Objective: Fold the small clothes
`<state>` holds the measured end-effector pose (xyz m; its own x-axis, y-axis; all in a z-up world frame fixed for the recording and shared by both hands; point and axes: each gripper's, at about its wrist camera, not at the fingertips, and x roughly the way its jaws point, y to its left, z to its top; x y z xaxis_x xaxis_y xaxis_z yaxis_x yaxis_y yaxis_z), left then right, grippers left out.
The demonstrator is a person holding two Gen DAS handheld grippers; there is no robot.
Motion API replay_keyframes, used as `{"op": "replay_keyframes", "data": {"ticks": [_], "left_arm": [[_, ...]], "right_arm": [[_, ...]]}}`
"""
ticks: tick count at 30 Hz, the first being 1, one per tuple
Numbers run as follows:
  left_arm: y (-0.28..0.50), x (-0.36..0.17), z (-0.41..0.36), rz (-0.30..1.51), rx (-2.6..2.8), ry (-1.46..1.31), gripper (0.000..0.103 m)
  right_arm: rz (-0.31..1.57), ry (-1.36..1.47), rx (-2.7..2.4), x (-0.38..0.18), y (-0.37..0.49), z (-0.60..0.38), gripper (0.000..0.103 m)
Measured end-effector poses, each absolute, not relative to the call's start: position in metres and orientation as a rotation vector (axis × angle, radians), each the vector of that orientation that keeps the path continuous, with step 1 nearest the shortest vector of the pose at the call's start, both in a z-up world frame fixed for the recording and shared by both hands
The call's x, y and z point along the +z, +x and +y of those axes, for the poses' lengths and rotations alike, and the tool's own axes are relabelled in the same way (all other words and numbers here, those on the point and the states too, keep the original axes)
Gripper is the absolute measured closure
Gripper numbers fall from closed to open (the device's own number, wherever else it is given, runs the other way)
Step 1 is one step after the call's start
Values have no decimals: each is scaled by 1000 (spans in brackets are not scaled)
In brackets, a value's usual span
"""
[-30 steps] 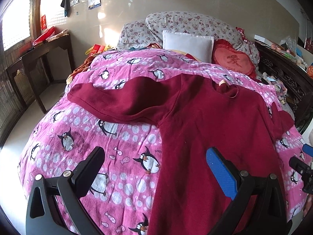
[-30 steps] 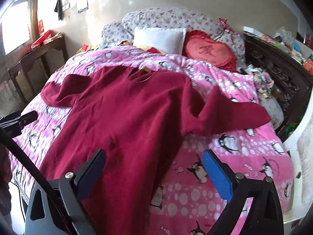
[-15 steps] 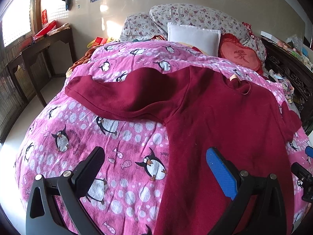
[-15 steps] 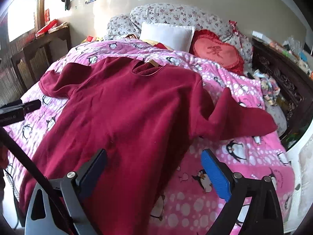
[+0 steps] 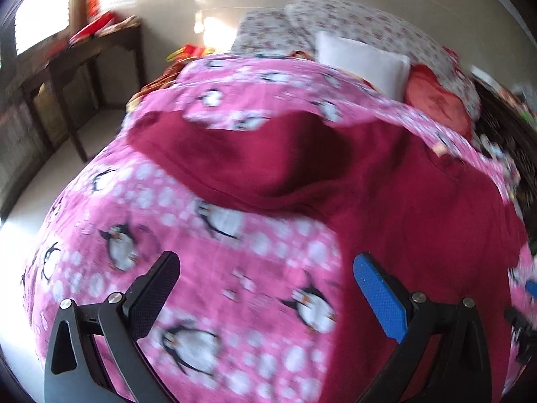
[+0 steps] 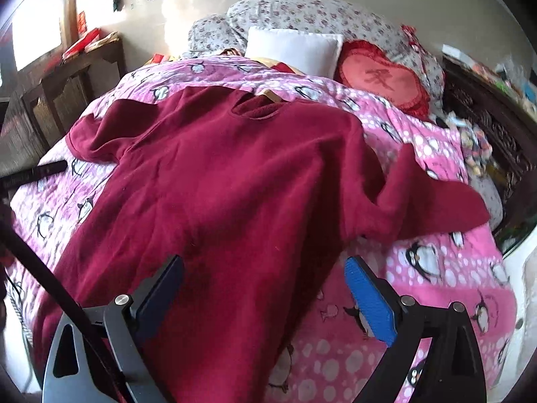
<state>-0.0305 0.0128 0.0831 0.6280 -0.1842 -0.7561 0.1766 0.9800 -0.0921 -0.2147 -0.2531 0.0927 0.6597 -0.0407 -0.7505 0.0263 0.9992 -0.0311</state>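
Observation:
A dark red long-sleeved sweater (image 6: 235, 184) lies spread flat, collar away from me, on a pink penguin-print quilt (image 6: 436, 268). In the blurred left wrist view the sweater (image 5: 419, 218) fills the right side, with one sleeve (image 5: 235, 161) stretched to the left. My left gripper (image 5: 265, 278) is open and empty, above the quilt beside the sweater's left edge. My right gripper (image 6: 263, 278) is open and empty, above the sweater's lower right side. The other sleeve (image 6: 436, 201) lies out to the right.
A white pillow (image 6: 295, 50), a red heart cushion (image 6: 379, 80) and floral pillows (image 6: 319, 13) lie at the head of the bed. A dark wooden table (image 6: 77, 77) stands at the left. A carved wooden bedside (image 6: 496, 134) with clutter runs along the right.
Both grippers have moved forward and lower over the bed, so the sweater looks larger. The left view has swung left and is blurred by motion. Both stay open.

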Motion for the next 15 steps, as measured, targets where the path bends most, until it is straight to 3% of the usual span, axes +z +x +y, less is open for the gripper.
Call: {"op": "replay_keyframes", "data": {"ticks": [8,15], "left_arm": [[50,80,111,869,1,-237,0],[116,56,162,972,28,-482,0]], "right_arm": [[841,-61,29,85,-159,-207,5],[859,-93,10,66,-112,-182,5]]}}
